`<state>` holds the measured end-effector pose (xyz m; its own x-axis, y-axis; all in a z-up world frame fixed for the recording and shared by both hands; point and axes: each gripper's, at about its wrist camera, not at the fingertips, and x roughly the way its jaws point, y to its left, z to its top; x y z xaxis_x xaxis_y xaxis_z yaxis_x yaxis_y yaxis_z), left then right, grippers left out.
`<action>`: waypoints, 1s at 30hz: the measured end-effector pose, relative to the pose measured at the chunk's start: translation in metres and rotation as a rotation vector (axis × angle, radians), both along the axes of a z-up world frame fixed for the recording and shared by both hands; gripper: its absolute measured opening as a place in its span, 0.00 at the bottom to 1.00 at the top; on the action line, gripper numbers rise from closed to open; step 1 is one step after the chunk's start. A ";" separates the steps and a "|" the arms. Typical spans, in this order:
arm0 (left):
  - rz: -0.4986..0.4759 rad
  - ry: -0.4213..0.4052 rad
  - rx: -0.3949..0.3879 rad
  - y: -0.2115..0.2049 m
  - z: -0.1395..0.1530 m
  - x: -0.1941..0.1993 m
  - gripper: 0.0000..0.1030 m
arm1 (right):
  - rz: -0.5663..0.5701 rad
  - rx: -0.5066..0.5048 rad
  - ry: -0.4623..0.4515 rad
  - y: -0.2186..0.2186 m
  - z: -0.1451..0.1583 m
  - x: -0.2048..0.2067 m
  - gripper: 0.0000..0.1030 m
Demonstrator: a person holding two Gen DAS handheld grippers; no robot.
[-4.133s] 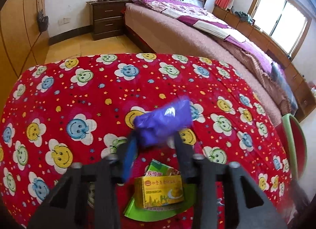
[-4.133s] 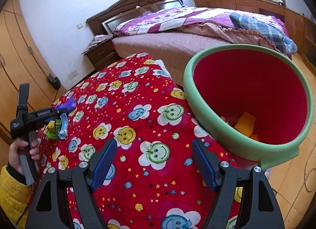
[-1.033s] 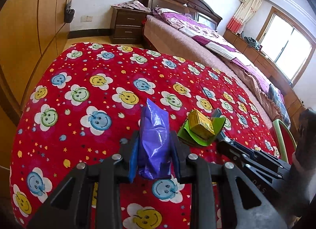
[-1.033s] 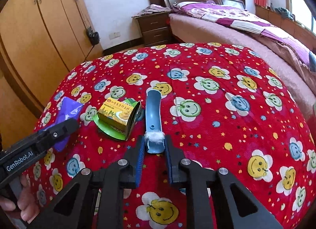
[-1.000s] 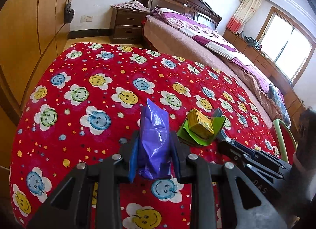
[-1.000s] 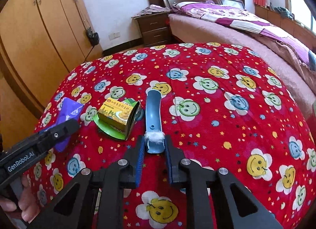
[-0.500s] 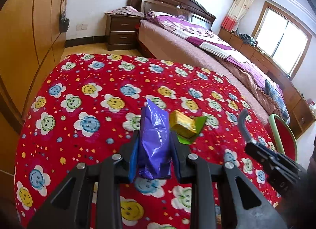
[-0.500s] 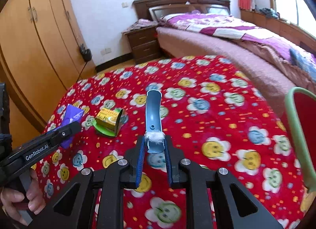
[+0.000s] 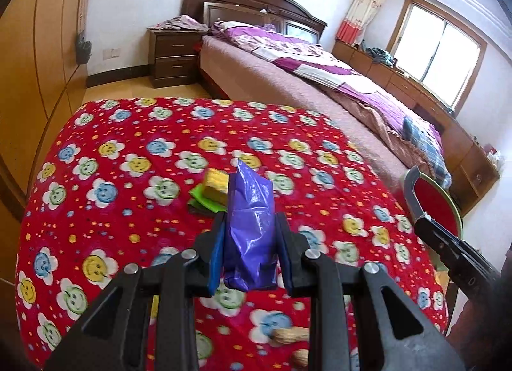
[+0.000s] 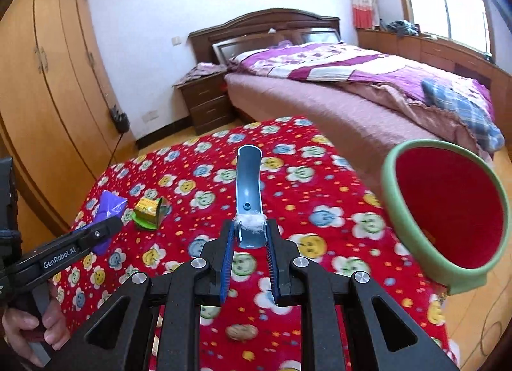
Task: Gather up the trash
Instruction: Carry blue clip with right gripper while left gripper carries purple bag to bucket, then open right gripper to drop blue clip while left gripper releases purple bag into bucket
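Note:
My left gripper (image 9: 250,236) is shut on a crumpled purple plastic wrapper (image 9: 251,220) and holds it above the red smiley-face cloth. My right gripper (image 10: 249,236) is shut on a curved grey-blue plastic strip (image 10: 248,191) that sticks up and forward. A yellow box on a green wrapper (image 9: 211,191) lies on the cloth, also seen in the right wrist view (image 10: 148,211). The green-rimmed red bin (image 10: 448,214) stands at the cloth's right edge; it also shows in the left wrist view (image 9: 435,198).
The red cloth-covered table (image 9: 128,179) fills the foreground. Peanut shells (image 10: 238,332) lie near its front edge. A bed (image 10: 352,89) and nightstand (image 10: 204,102) stand behind, wooden wardrobes (image 10: 48,99) on the left.
Both grippers have risen and swung right toward the bin. The bin has come fully into the right wrist view. The box on the green wrapper stays on the cloth.

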<state>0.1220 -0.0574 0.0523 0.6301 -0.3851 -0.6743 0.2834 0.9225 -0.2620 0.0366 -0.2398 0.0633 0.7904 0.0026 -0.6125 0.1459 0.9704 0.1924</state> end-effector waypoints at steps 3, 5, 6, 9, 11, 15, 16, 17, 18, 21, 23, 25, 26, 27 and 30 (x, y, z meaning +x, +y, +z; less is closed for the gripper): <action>-0.031 -0.011 0.005 -0.016 0.007 -0.008 0.28 | -0.032 0.012 -0.018 -0.016 0.003 -0.010 0.18; -0.057 -0.016 0.013 -0.027 0.010 -0.011 0.28 | -0.053 0.028 -0.030 -0.028 0.004 -0.017 0.18; -0.070 -0.019 0.018 -0.034 0.012 -0.013 0.28 | -0.067 0.031 -0.035 -0.034 0.005 -0.020 0.18; -0.107 -0.036 0.025 -0.053 0.019 -0.019 0.28 | -0.109 0.040 -0.050 -0.053 0.006 -0.031 0.18; -0.131 -0.046 0.034 -0.066 0.022 -0.022 0.28 | -0.136 0.045 -0.058 -0.065 0.006 -0.038 0.18; -0.185 -0.051 0.052 -0.095 0.025 -0.026 0.28 | -0.200 0.062 -0.078 -0.091 0.005 -0.053 0.18; -0.198 -0.050 0.053 -0.101 0.025 -0.027 0.28 | -0.216 0.070 -0.081 -0.098 0.004 -0.056 0.18; -0.212 -0.047 0.055 -0.108 0.025 -0.027 0.28 | -0.229 0.075 -0.084 -0.104 0.003 -0.059 0.18; -0.226 -0.045 0.057 -0.116 0.025 -0.028 0.28 | -0.244 0.081 -0.085 -0.110 0.002 -0.061 0.18; -0.261 -0.039 0.063 -0.135 0.025 -0.030 0.28 | -0.288 0.104 -0.086 -0.129 -0.005 -0.069 0.18; -0.284 -0.031 0.061 -0.149 0.024 -0.031 0.28 | -0.309 0.115 -0.082 -0.140 -0.009 -0.073 0.18; -0.307 -0.024 0.058 -0.161 0.023 -0.033 0.28 | -0.333 0.131 -0.075 -0.151 -0.015 -0.078 0.18; -0.318 -0.023 0.059 -0.166 0.023 -0.034 0.28 | -0.343 0.137 -0.072 -0.154 -0.017 -0.080 0.18; -0.329 -0.024 0.063 -0.173 0.022 -0.035 0.28 | -0.353 0.144 -0.069 -0.159 -0.019 -0.081 0.19; -0.353 -0.026 0.068 -0.188 0.022 -0.038 0.28 | -0.373 0.157 -0.062 -0.170 -0.026 -0.083 0.20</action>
